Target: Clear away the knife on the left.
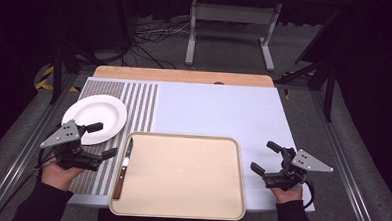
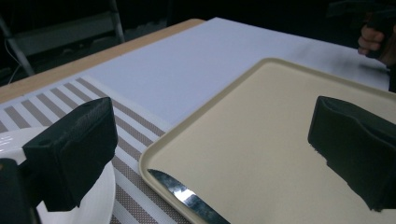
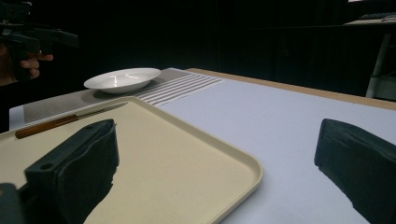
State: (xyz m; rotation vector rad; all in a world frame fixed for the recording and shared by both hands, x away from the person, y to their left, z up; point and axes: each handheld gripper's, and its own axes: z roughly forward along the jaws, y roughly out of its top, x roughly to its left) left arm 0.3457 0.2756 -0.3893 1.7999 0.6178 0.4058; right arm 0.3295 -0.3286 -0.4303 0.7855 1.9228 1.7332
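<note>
A beige tray [image 1: 181,175] lies at the front middle of the table. A knife [image 1: 123,166] with a wooden handle rests along the tray's left rim, its blade pointing away from me. A white plate [image 1: 101,115] sits on the striped placemat [image 1: 139,105] at the left. My left gripper [image 1: 101,140] stands open just left of the tray, beside the plate, with nothing between its jaws. My right gripper [image 1: 264,156] stands open right of the tray over the pale mat. In the left gripper view the knife blade [image 2: 187,198] and tray [image 2: 261,140] lie ahead. In the right gripper view the knife [image 3: 56,122] and plate [image 3: 122,79] lie beyond the tray [image 3: 196,154].
A pale blue mat [image 1: 219,111] covers most of the table, with a wooden edge [image 1: 185,76] at the back. Metal rails run along both sides. A grey stand [image 1: 232,27] and cables are on the floor behind the table.
</note>
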